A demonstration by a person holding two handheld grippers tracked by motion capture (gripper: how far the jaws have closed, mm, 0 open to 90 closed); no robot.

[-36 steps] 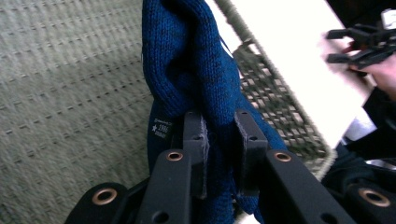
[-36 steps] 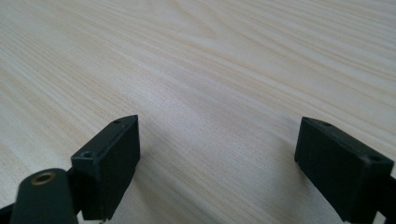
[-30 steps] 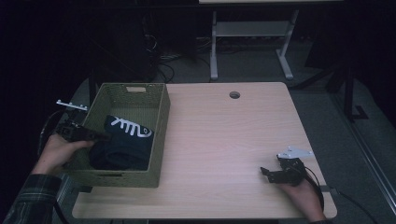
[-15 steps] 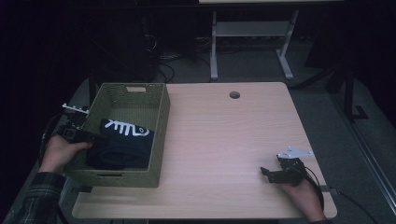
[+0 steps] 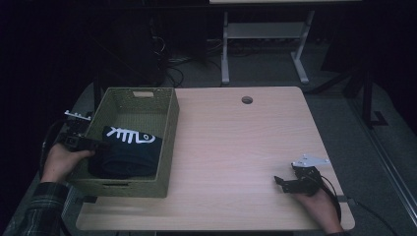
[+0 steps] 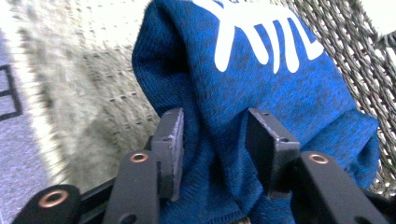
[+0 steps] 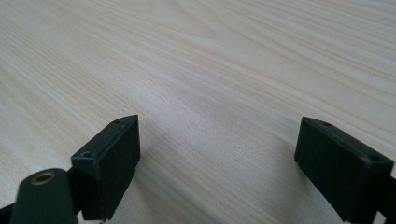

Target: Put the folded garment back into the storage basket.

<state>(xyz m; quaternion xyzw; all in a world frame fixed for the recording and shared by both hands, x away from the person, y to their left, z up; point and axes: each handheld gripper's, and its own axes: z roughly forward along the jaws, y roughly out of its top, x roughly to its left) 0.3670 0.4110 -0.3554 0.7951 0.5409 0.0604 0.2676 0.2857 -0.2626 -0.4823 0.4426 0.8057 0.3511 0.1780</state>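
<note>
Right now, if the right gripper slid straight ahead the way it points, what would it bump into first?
Probably nothing soon: the right gripper has open fingers over bare table. In the high view it points toward the basket, far off.

dim lab or office: pale wooden desk with a round cable hole (image 5: 247, 100), loose floor cables (image 5: 172, 69), white metal table frame (image 5: 260, 34).

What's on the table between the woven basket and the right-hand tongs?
Nothing: in the high view, bare wood runs from the basket to the right tongs.
</note>
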